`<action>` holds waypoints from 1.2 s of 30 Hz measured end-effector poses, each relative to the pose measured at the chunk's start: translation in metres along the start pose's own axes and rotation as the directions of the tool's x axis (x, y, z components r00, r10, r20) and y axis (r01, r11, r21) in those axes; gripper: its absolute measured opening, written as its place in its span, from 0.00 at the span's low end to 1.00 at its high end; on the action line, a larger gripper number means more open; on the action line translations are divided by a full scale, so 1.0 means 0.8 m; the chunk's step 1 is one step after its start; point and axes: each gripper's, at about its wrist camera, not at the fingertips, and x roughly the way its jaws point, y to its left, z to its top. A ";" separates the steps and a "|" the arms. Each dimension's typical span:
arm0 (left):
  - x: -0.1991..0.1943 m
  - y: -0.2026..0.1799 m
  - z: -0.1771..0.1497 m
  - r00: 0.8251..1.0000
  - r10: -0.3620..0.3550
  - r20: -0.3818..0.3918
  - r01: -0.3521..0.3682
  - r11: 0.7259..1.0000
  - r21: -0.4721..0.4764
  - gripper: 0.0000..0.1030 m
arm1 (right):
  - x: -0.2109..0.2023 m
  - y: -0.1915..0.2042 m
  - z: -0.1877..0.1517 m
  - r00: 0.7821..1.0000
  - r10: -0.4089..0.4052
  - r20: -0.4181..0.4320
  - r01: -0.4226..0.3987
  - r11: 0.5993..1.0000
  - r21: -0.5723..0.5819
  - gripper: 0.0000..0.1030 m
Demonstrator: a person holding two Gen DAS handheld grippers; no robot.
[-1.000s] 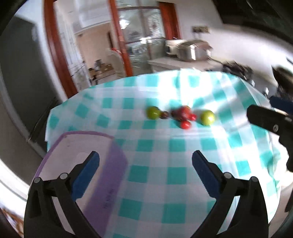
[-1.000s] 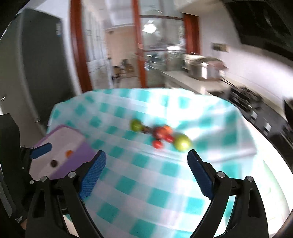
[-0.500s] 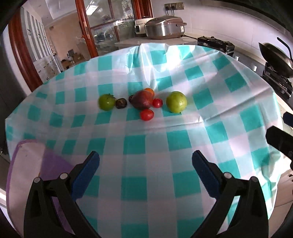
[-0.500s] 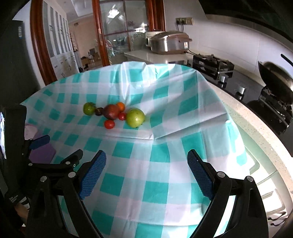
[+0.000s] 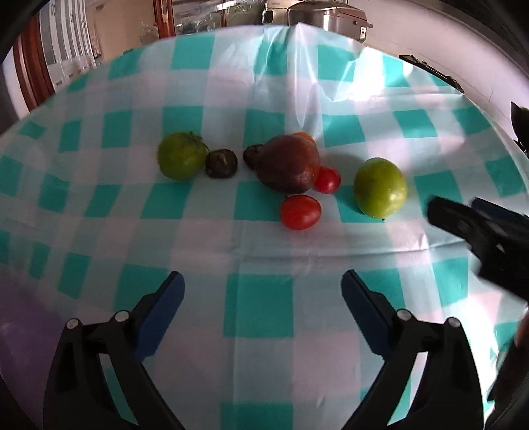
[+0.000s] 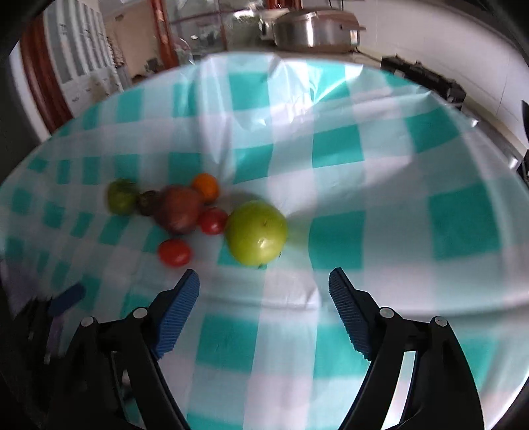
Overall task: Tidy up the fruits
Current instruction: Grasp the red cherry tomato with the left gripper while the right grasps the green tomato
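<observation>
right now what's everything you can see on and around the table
green tomatoes: 2, green, at either end of the cluster
big tomato: 1, dark red, centre
cherry tomatoes: 2, red, beside the big one
small orange fruit: 1, orange, behind the big one
small dark fruits: 2, near-black, left of centre
tablecloth: 1, teal-white check
cooker: 1, silver, back counter
left claw: open, empty
right claw: open, empty, nearest a green tomato

left claw (image 5: 261, 297): black arms, blue ribbed pads, silver screws | right claw (image 6: 264, 294): same
</observation>
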 end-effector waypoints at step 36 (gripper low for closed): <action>0.085 -0.028 0.047 0.997 -0.066 0.038 0.058 0.981 0.183 0.39 | 0.035 -0.006 0.010 0.999 -0.019 -0.049 0.019 1.000 -0.007 0.62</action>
